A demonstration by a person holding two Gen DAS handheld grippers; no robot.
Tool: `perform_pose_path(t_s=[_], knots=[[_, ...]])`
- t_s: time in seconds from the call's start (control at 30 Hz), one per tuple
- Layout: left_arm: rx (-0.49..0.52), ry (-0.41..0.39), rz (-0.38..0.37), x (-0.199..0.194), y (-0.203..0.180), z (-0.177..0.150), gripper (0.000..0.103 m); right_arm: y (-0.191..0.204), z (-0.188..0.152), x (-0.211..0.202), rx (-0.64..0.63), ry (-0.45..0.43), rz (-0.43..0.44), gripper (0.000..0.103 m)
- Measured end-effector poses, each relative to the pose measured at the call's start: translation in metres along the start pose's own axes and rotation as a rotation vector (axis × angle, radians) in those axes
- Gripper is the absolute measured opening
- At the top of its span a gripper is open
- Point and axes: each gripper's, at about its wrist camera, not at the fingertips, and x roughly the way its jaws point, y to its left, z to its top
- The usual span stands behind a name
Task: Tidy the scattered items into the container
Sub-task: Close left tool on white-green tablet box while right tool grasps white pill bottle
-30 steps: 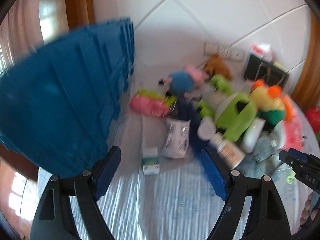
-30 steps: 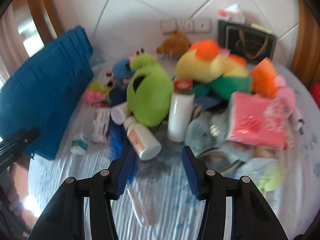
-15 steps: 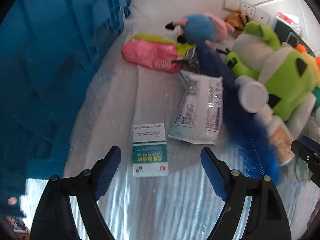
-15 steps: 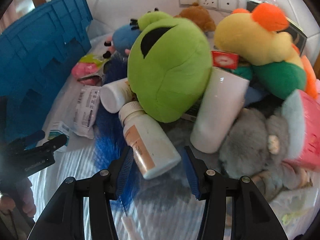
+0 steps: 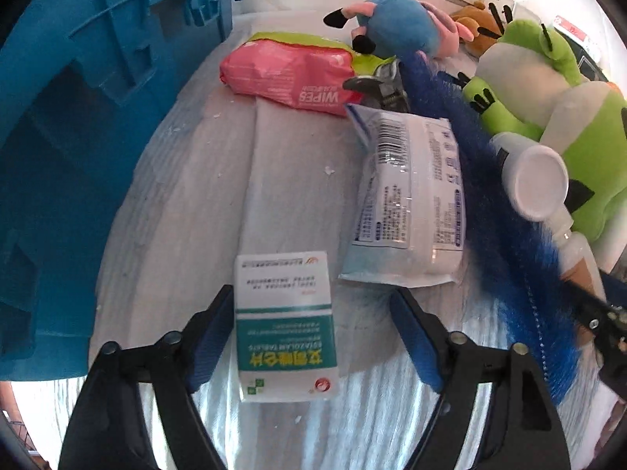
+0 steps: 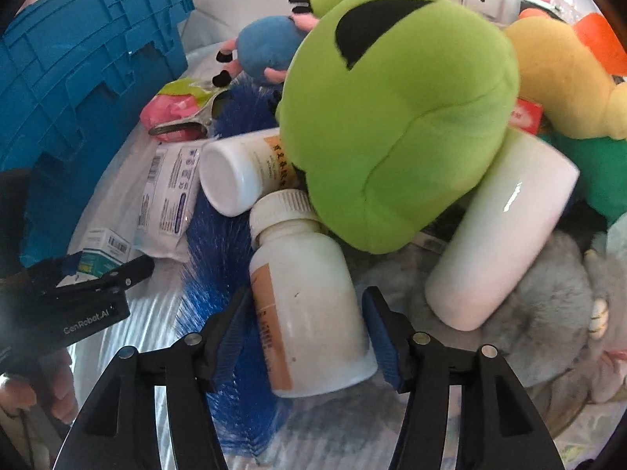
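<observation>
Grippers down over two picks beside the blue crate [image 5: 78, 117].
Your left gripper [image 5: 313, 337] is closing round the medicine box [image 5: 284, 325], right pad not yet touching: it may skid. Your right gripper [image 6: 305, 333], opening, straddles the pill bottle [image 6: 309, 313]; the green plush [image 6: 399, 117] leans on its cap, seen only from the right wrist.

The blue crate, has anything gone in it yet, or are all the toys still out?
Nothing looks packed: only the outside of the blue crate shows. The left gripper is closing around the green-and-white medicine box; the right gripper is opening around the white pill bottle. Neither is lifted. Still out: the pink wipes pack, green plush frog and blue brush.
</observation>
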Motion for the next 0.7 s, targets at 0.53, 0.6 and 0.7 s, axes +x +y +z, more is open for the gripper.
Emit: perform_pose_path(t_s=[0.53, 0.6, 0.7], knots=[[0.035, -0.052, 0.049, -0.016, -0.001, -0.006, 0.037, -0.002, -0.018, 0.005, 0.088, 0.027, -0.001, 0.056], [0.031, -0.073, 0.049, -0.024, 0.0, -0.006, 0.037, -0.003, -0.022, 0.003, 0.094, 0.024, -0.007, 0.056], [0.024, -0.085, 0.025, -0.035, -0.001, -0.007, 0.037, -0.006, -0.026, -0.003, 0.104, 0.018, -0.014, 0.055]])
